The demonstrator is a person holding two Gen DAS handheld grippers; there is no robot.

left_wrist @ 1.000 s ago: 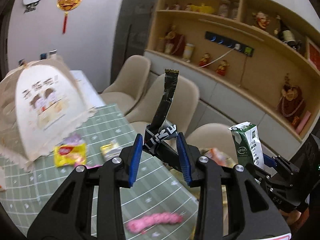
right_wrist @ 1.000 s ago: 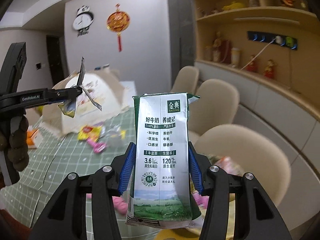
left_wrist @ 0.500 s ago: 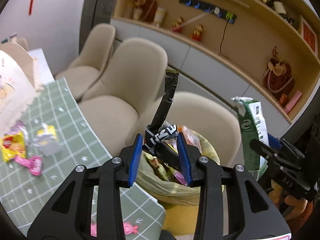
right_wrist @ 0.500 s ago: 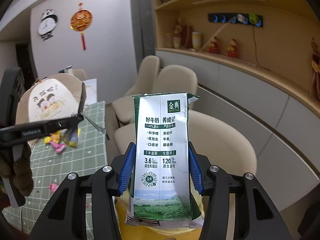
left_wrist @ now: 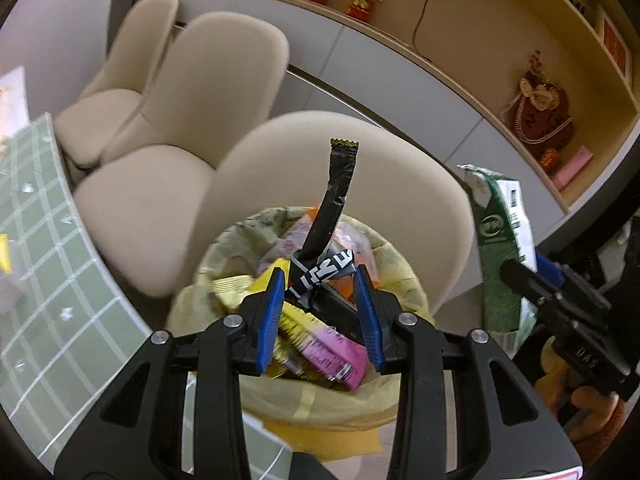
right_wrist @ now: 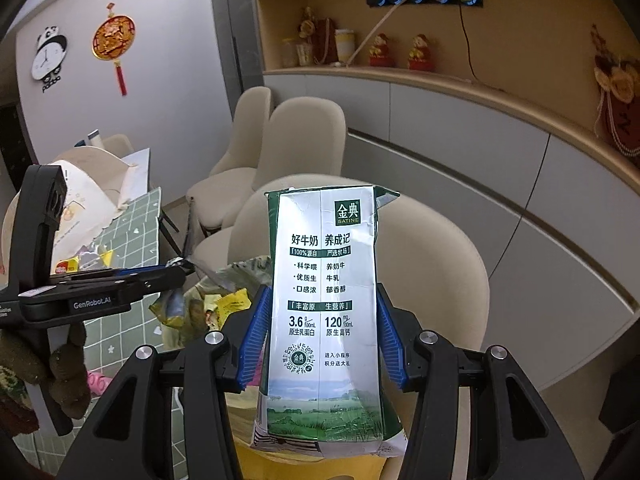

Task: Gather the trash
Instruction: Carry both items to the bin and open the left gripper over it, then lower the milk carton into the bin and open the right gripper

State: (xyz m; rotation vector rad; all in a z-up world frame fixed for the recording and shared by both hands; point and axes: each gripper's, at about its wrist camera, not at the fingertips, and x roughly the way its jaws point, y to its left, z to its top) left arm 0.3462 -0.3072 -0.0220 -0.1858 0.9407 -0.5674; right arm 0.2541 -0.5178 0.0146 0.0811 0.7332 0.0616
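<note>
My left gripper (left_wrist: pixel 320 280) is shut on a long black wrapper (left_wrist: pixel 334 200) with white lettering and holds it upright above a trash bin lined with a yellow bag (left_wrist: pixel 308 400), full of wrappers. My right gripper (right_wrist: pixel 322 320) is shut on a green and silver milk carton (right_wrist: pixel 324 280), upright, beside the bin. The carton also shows at the right of the left wrist view (left_wrist: pixel 502 248). The left gripper shows at the left of the right wrist view (right_wrist: pixel 180 270), over the bin's contents (right_wrist: pixel 224 304).
A table with a green checked cloth (left_wrist: pixel 48 280) lies left of the bin, with wrappers (right_wrist: pixel 80 262) and a mesh food cover (right_wrist: pixel 88 196) on it. Beige chairs (left_wrist: pixel 224 92) stand behind the bin. A shelf wall (right_wrist: pixel 460 60) runs behind them.
Both grippers have swung from over the table to the bin. The black wrapper now hangs above the bin's opening and the carton stands beside it. Both grips are unchanged.
</note>
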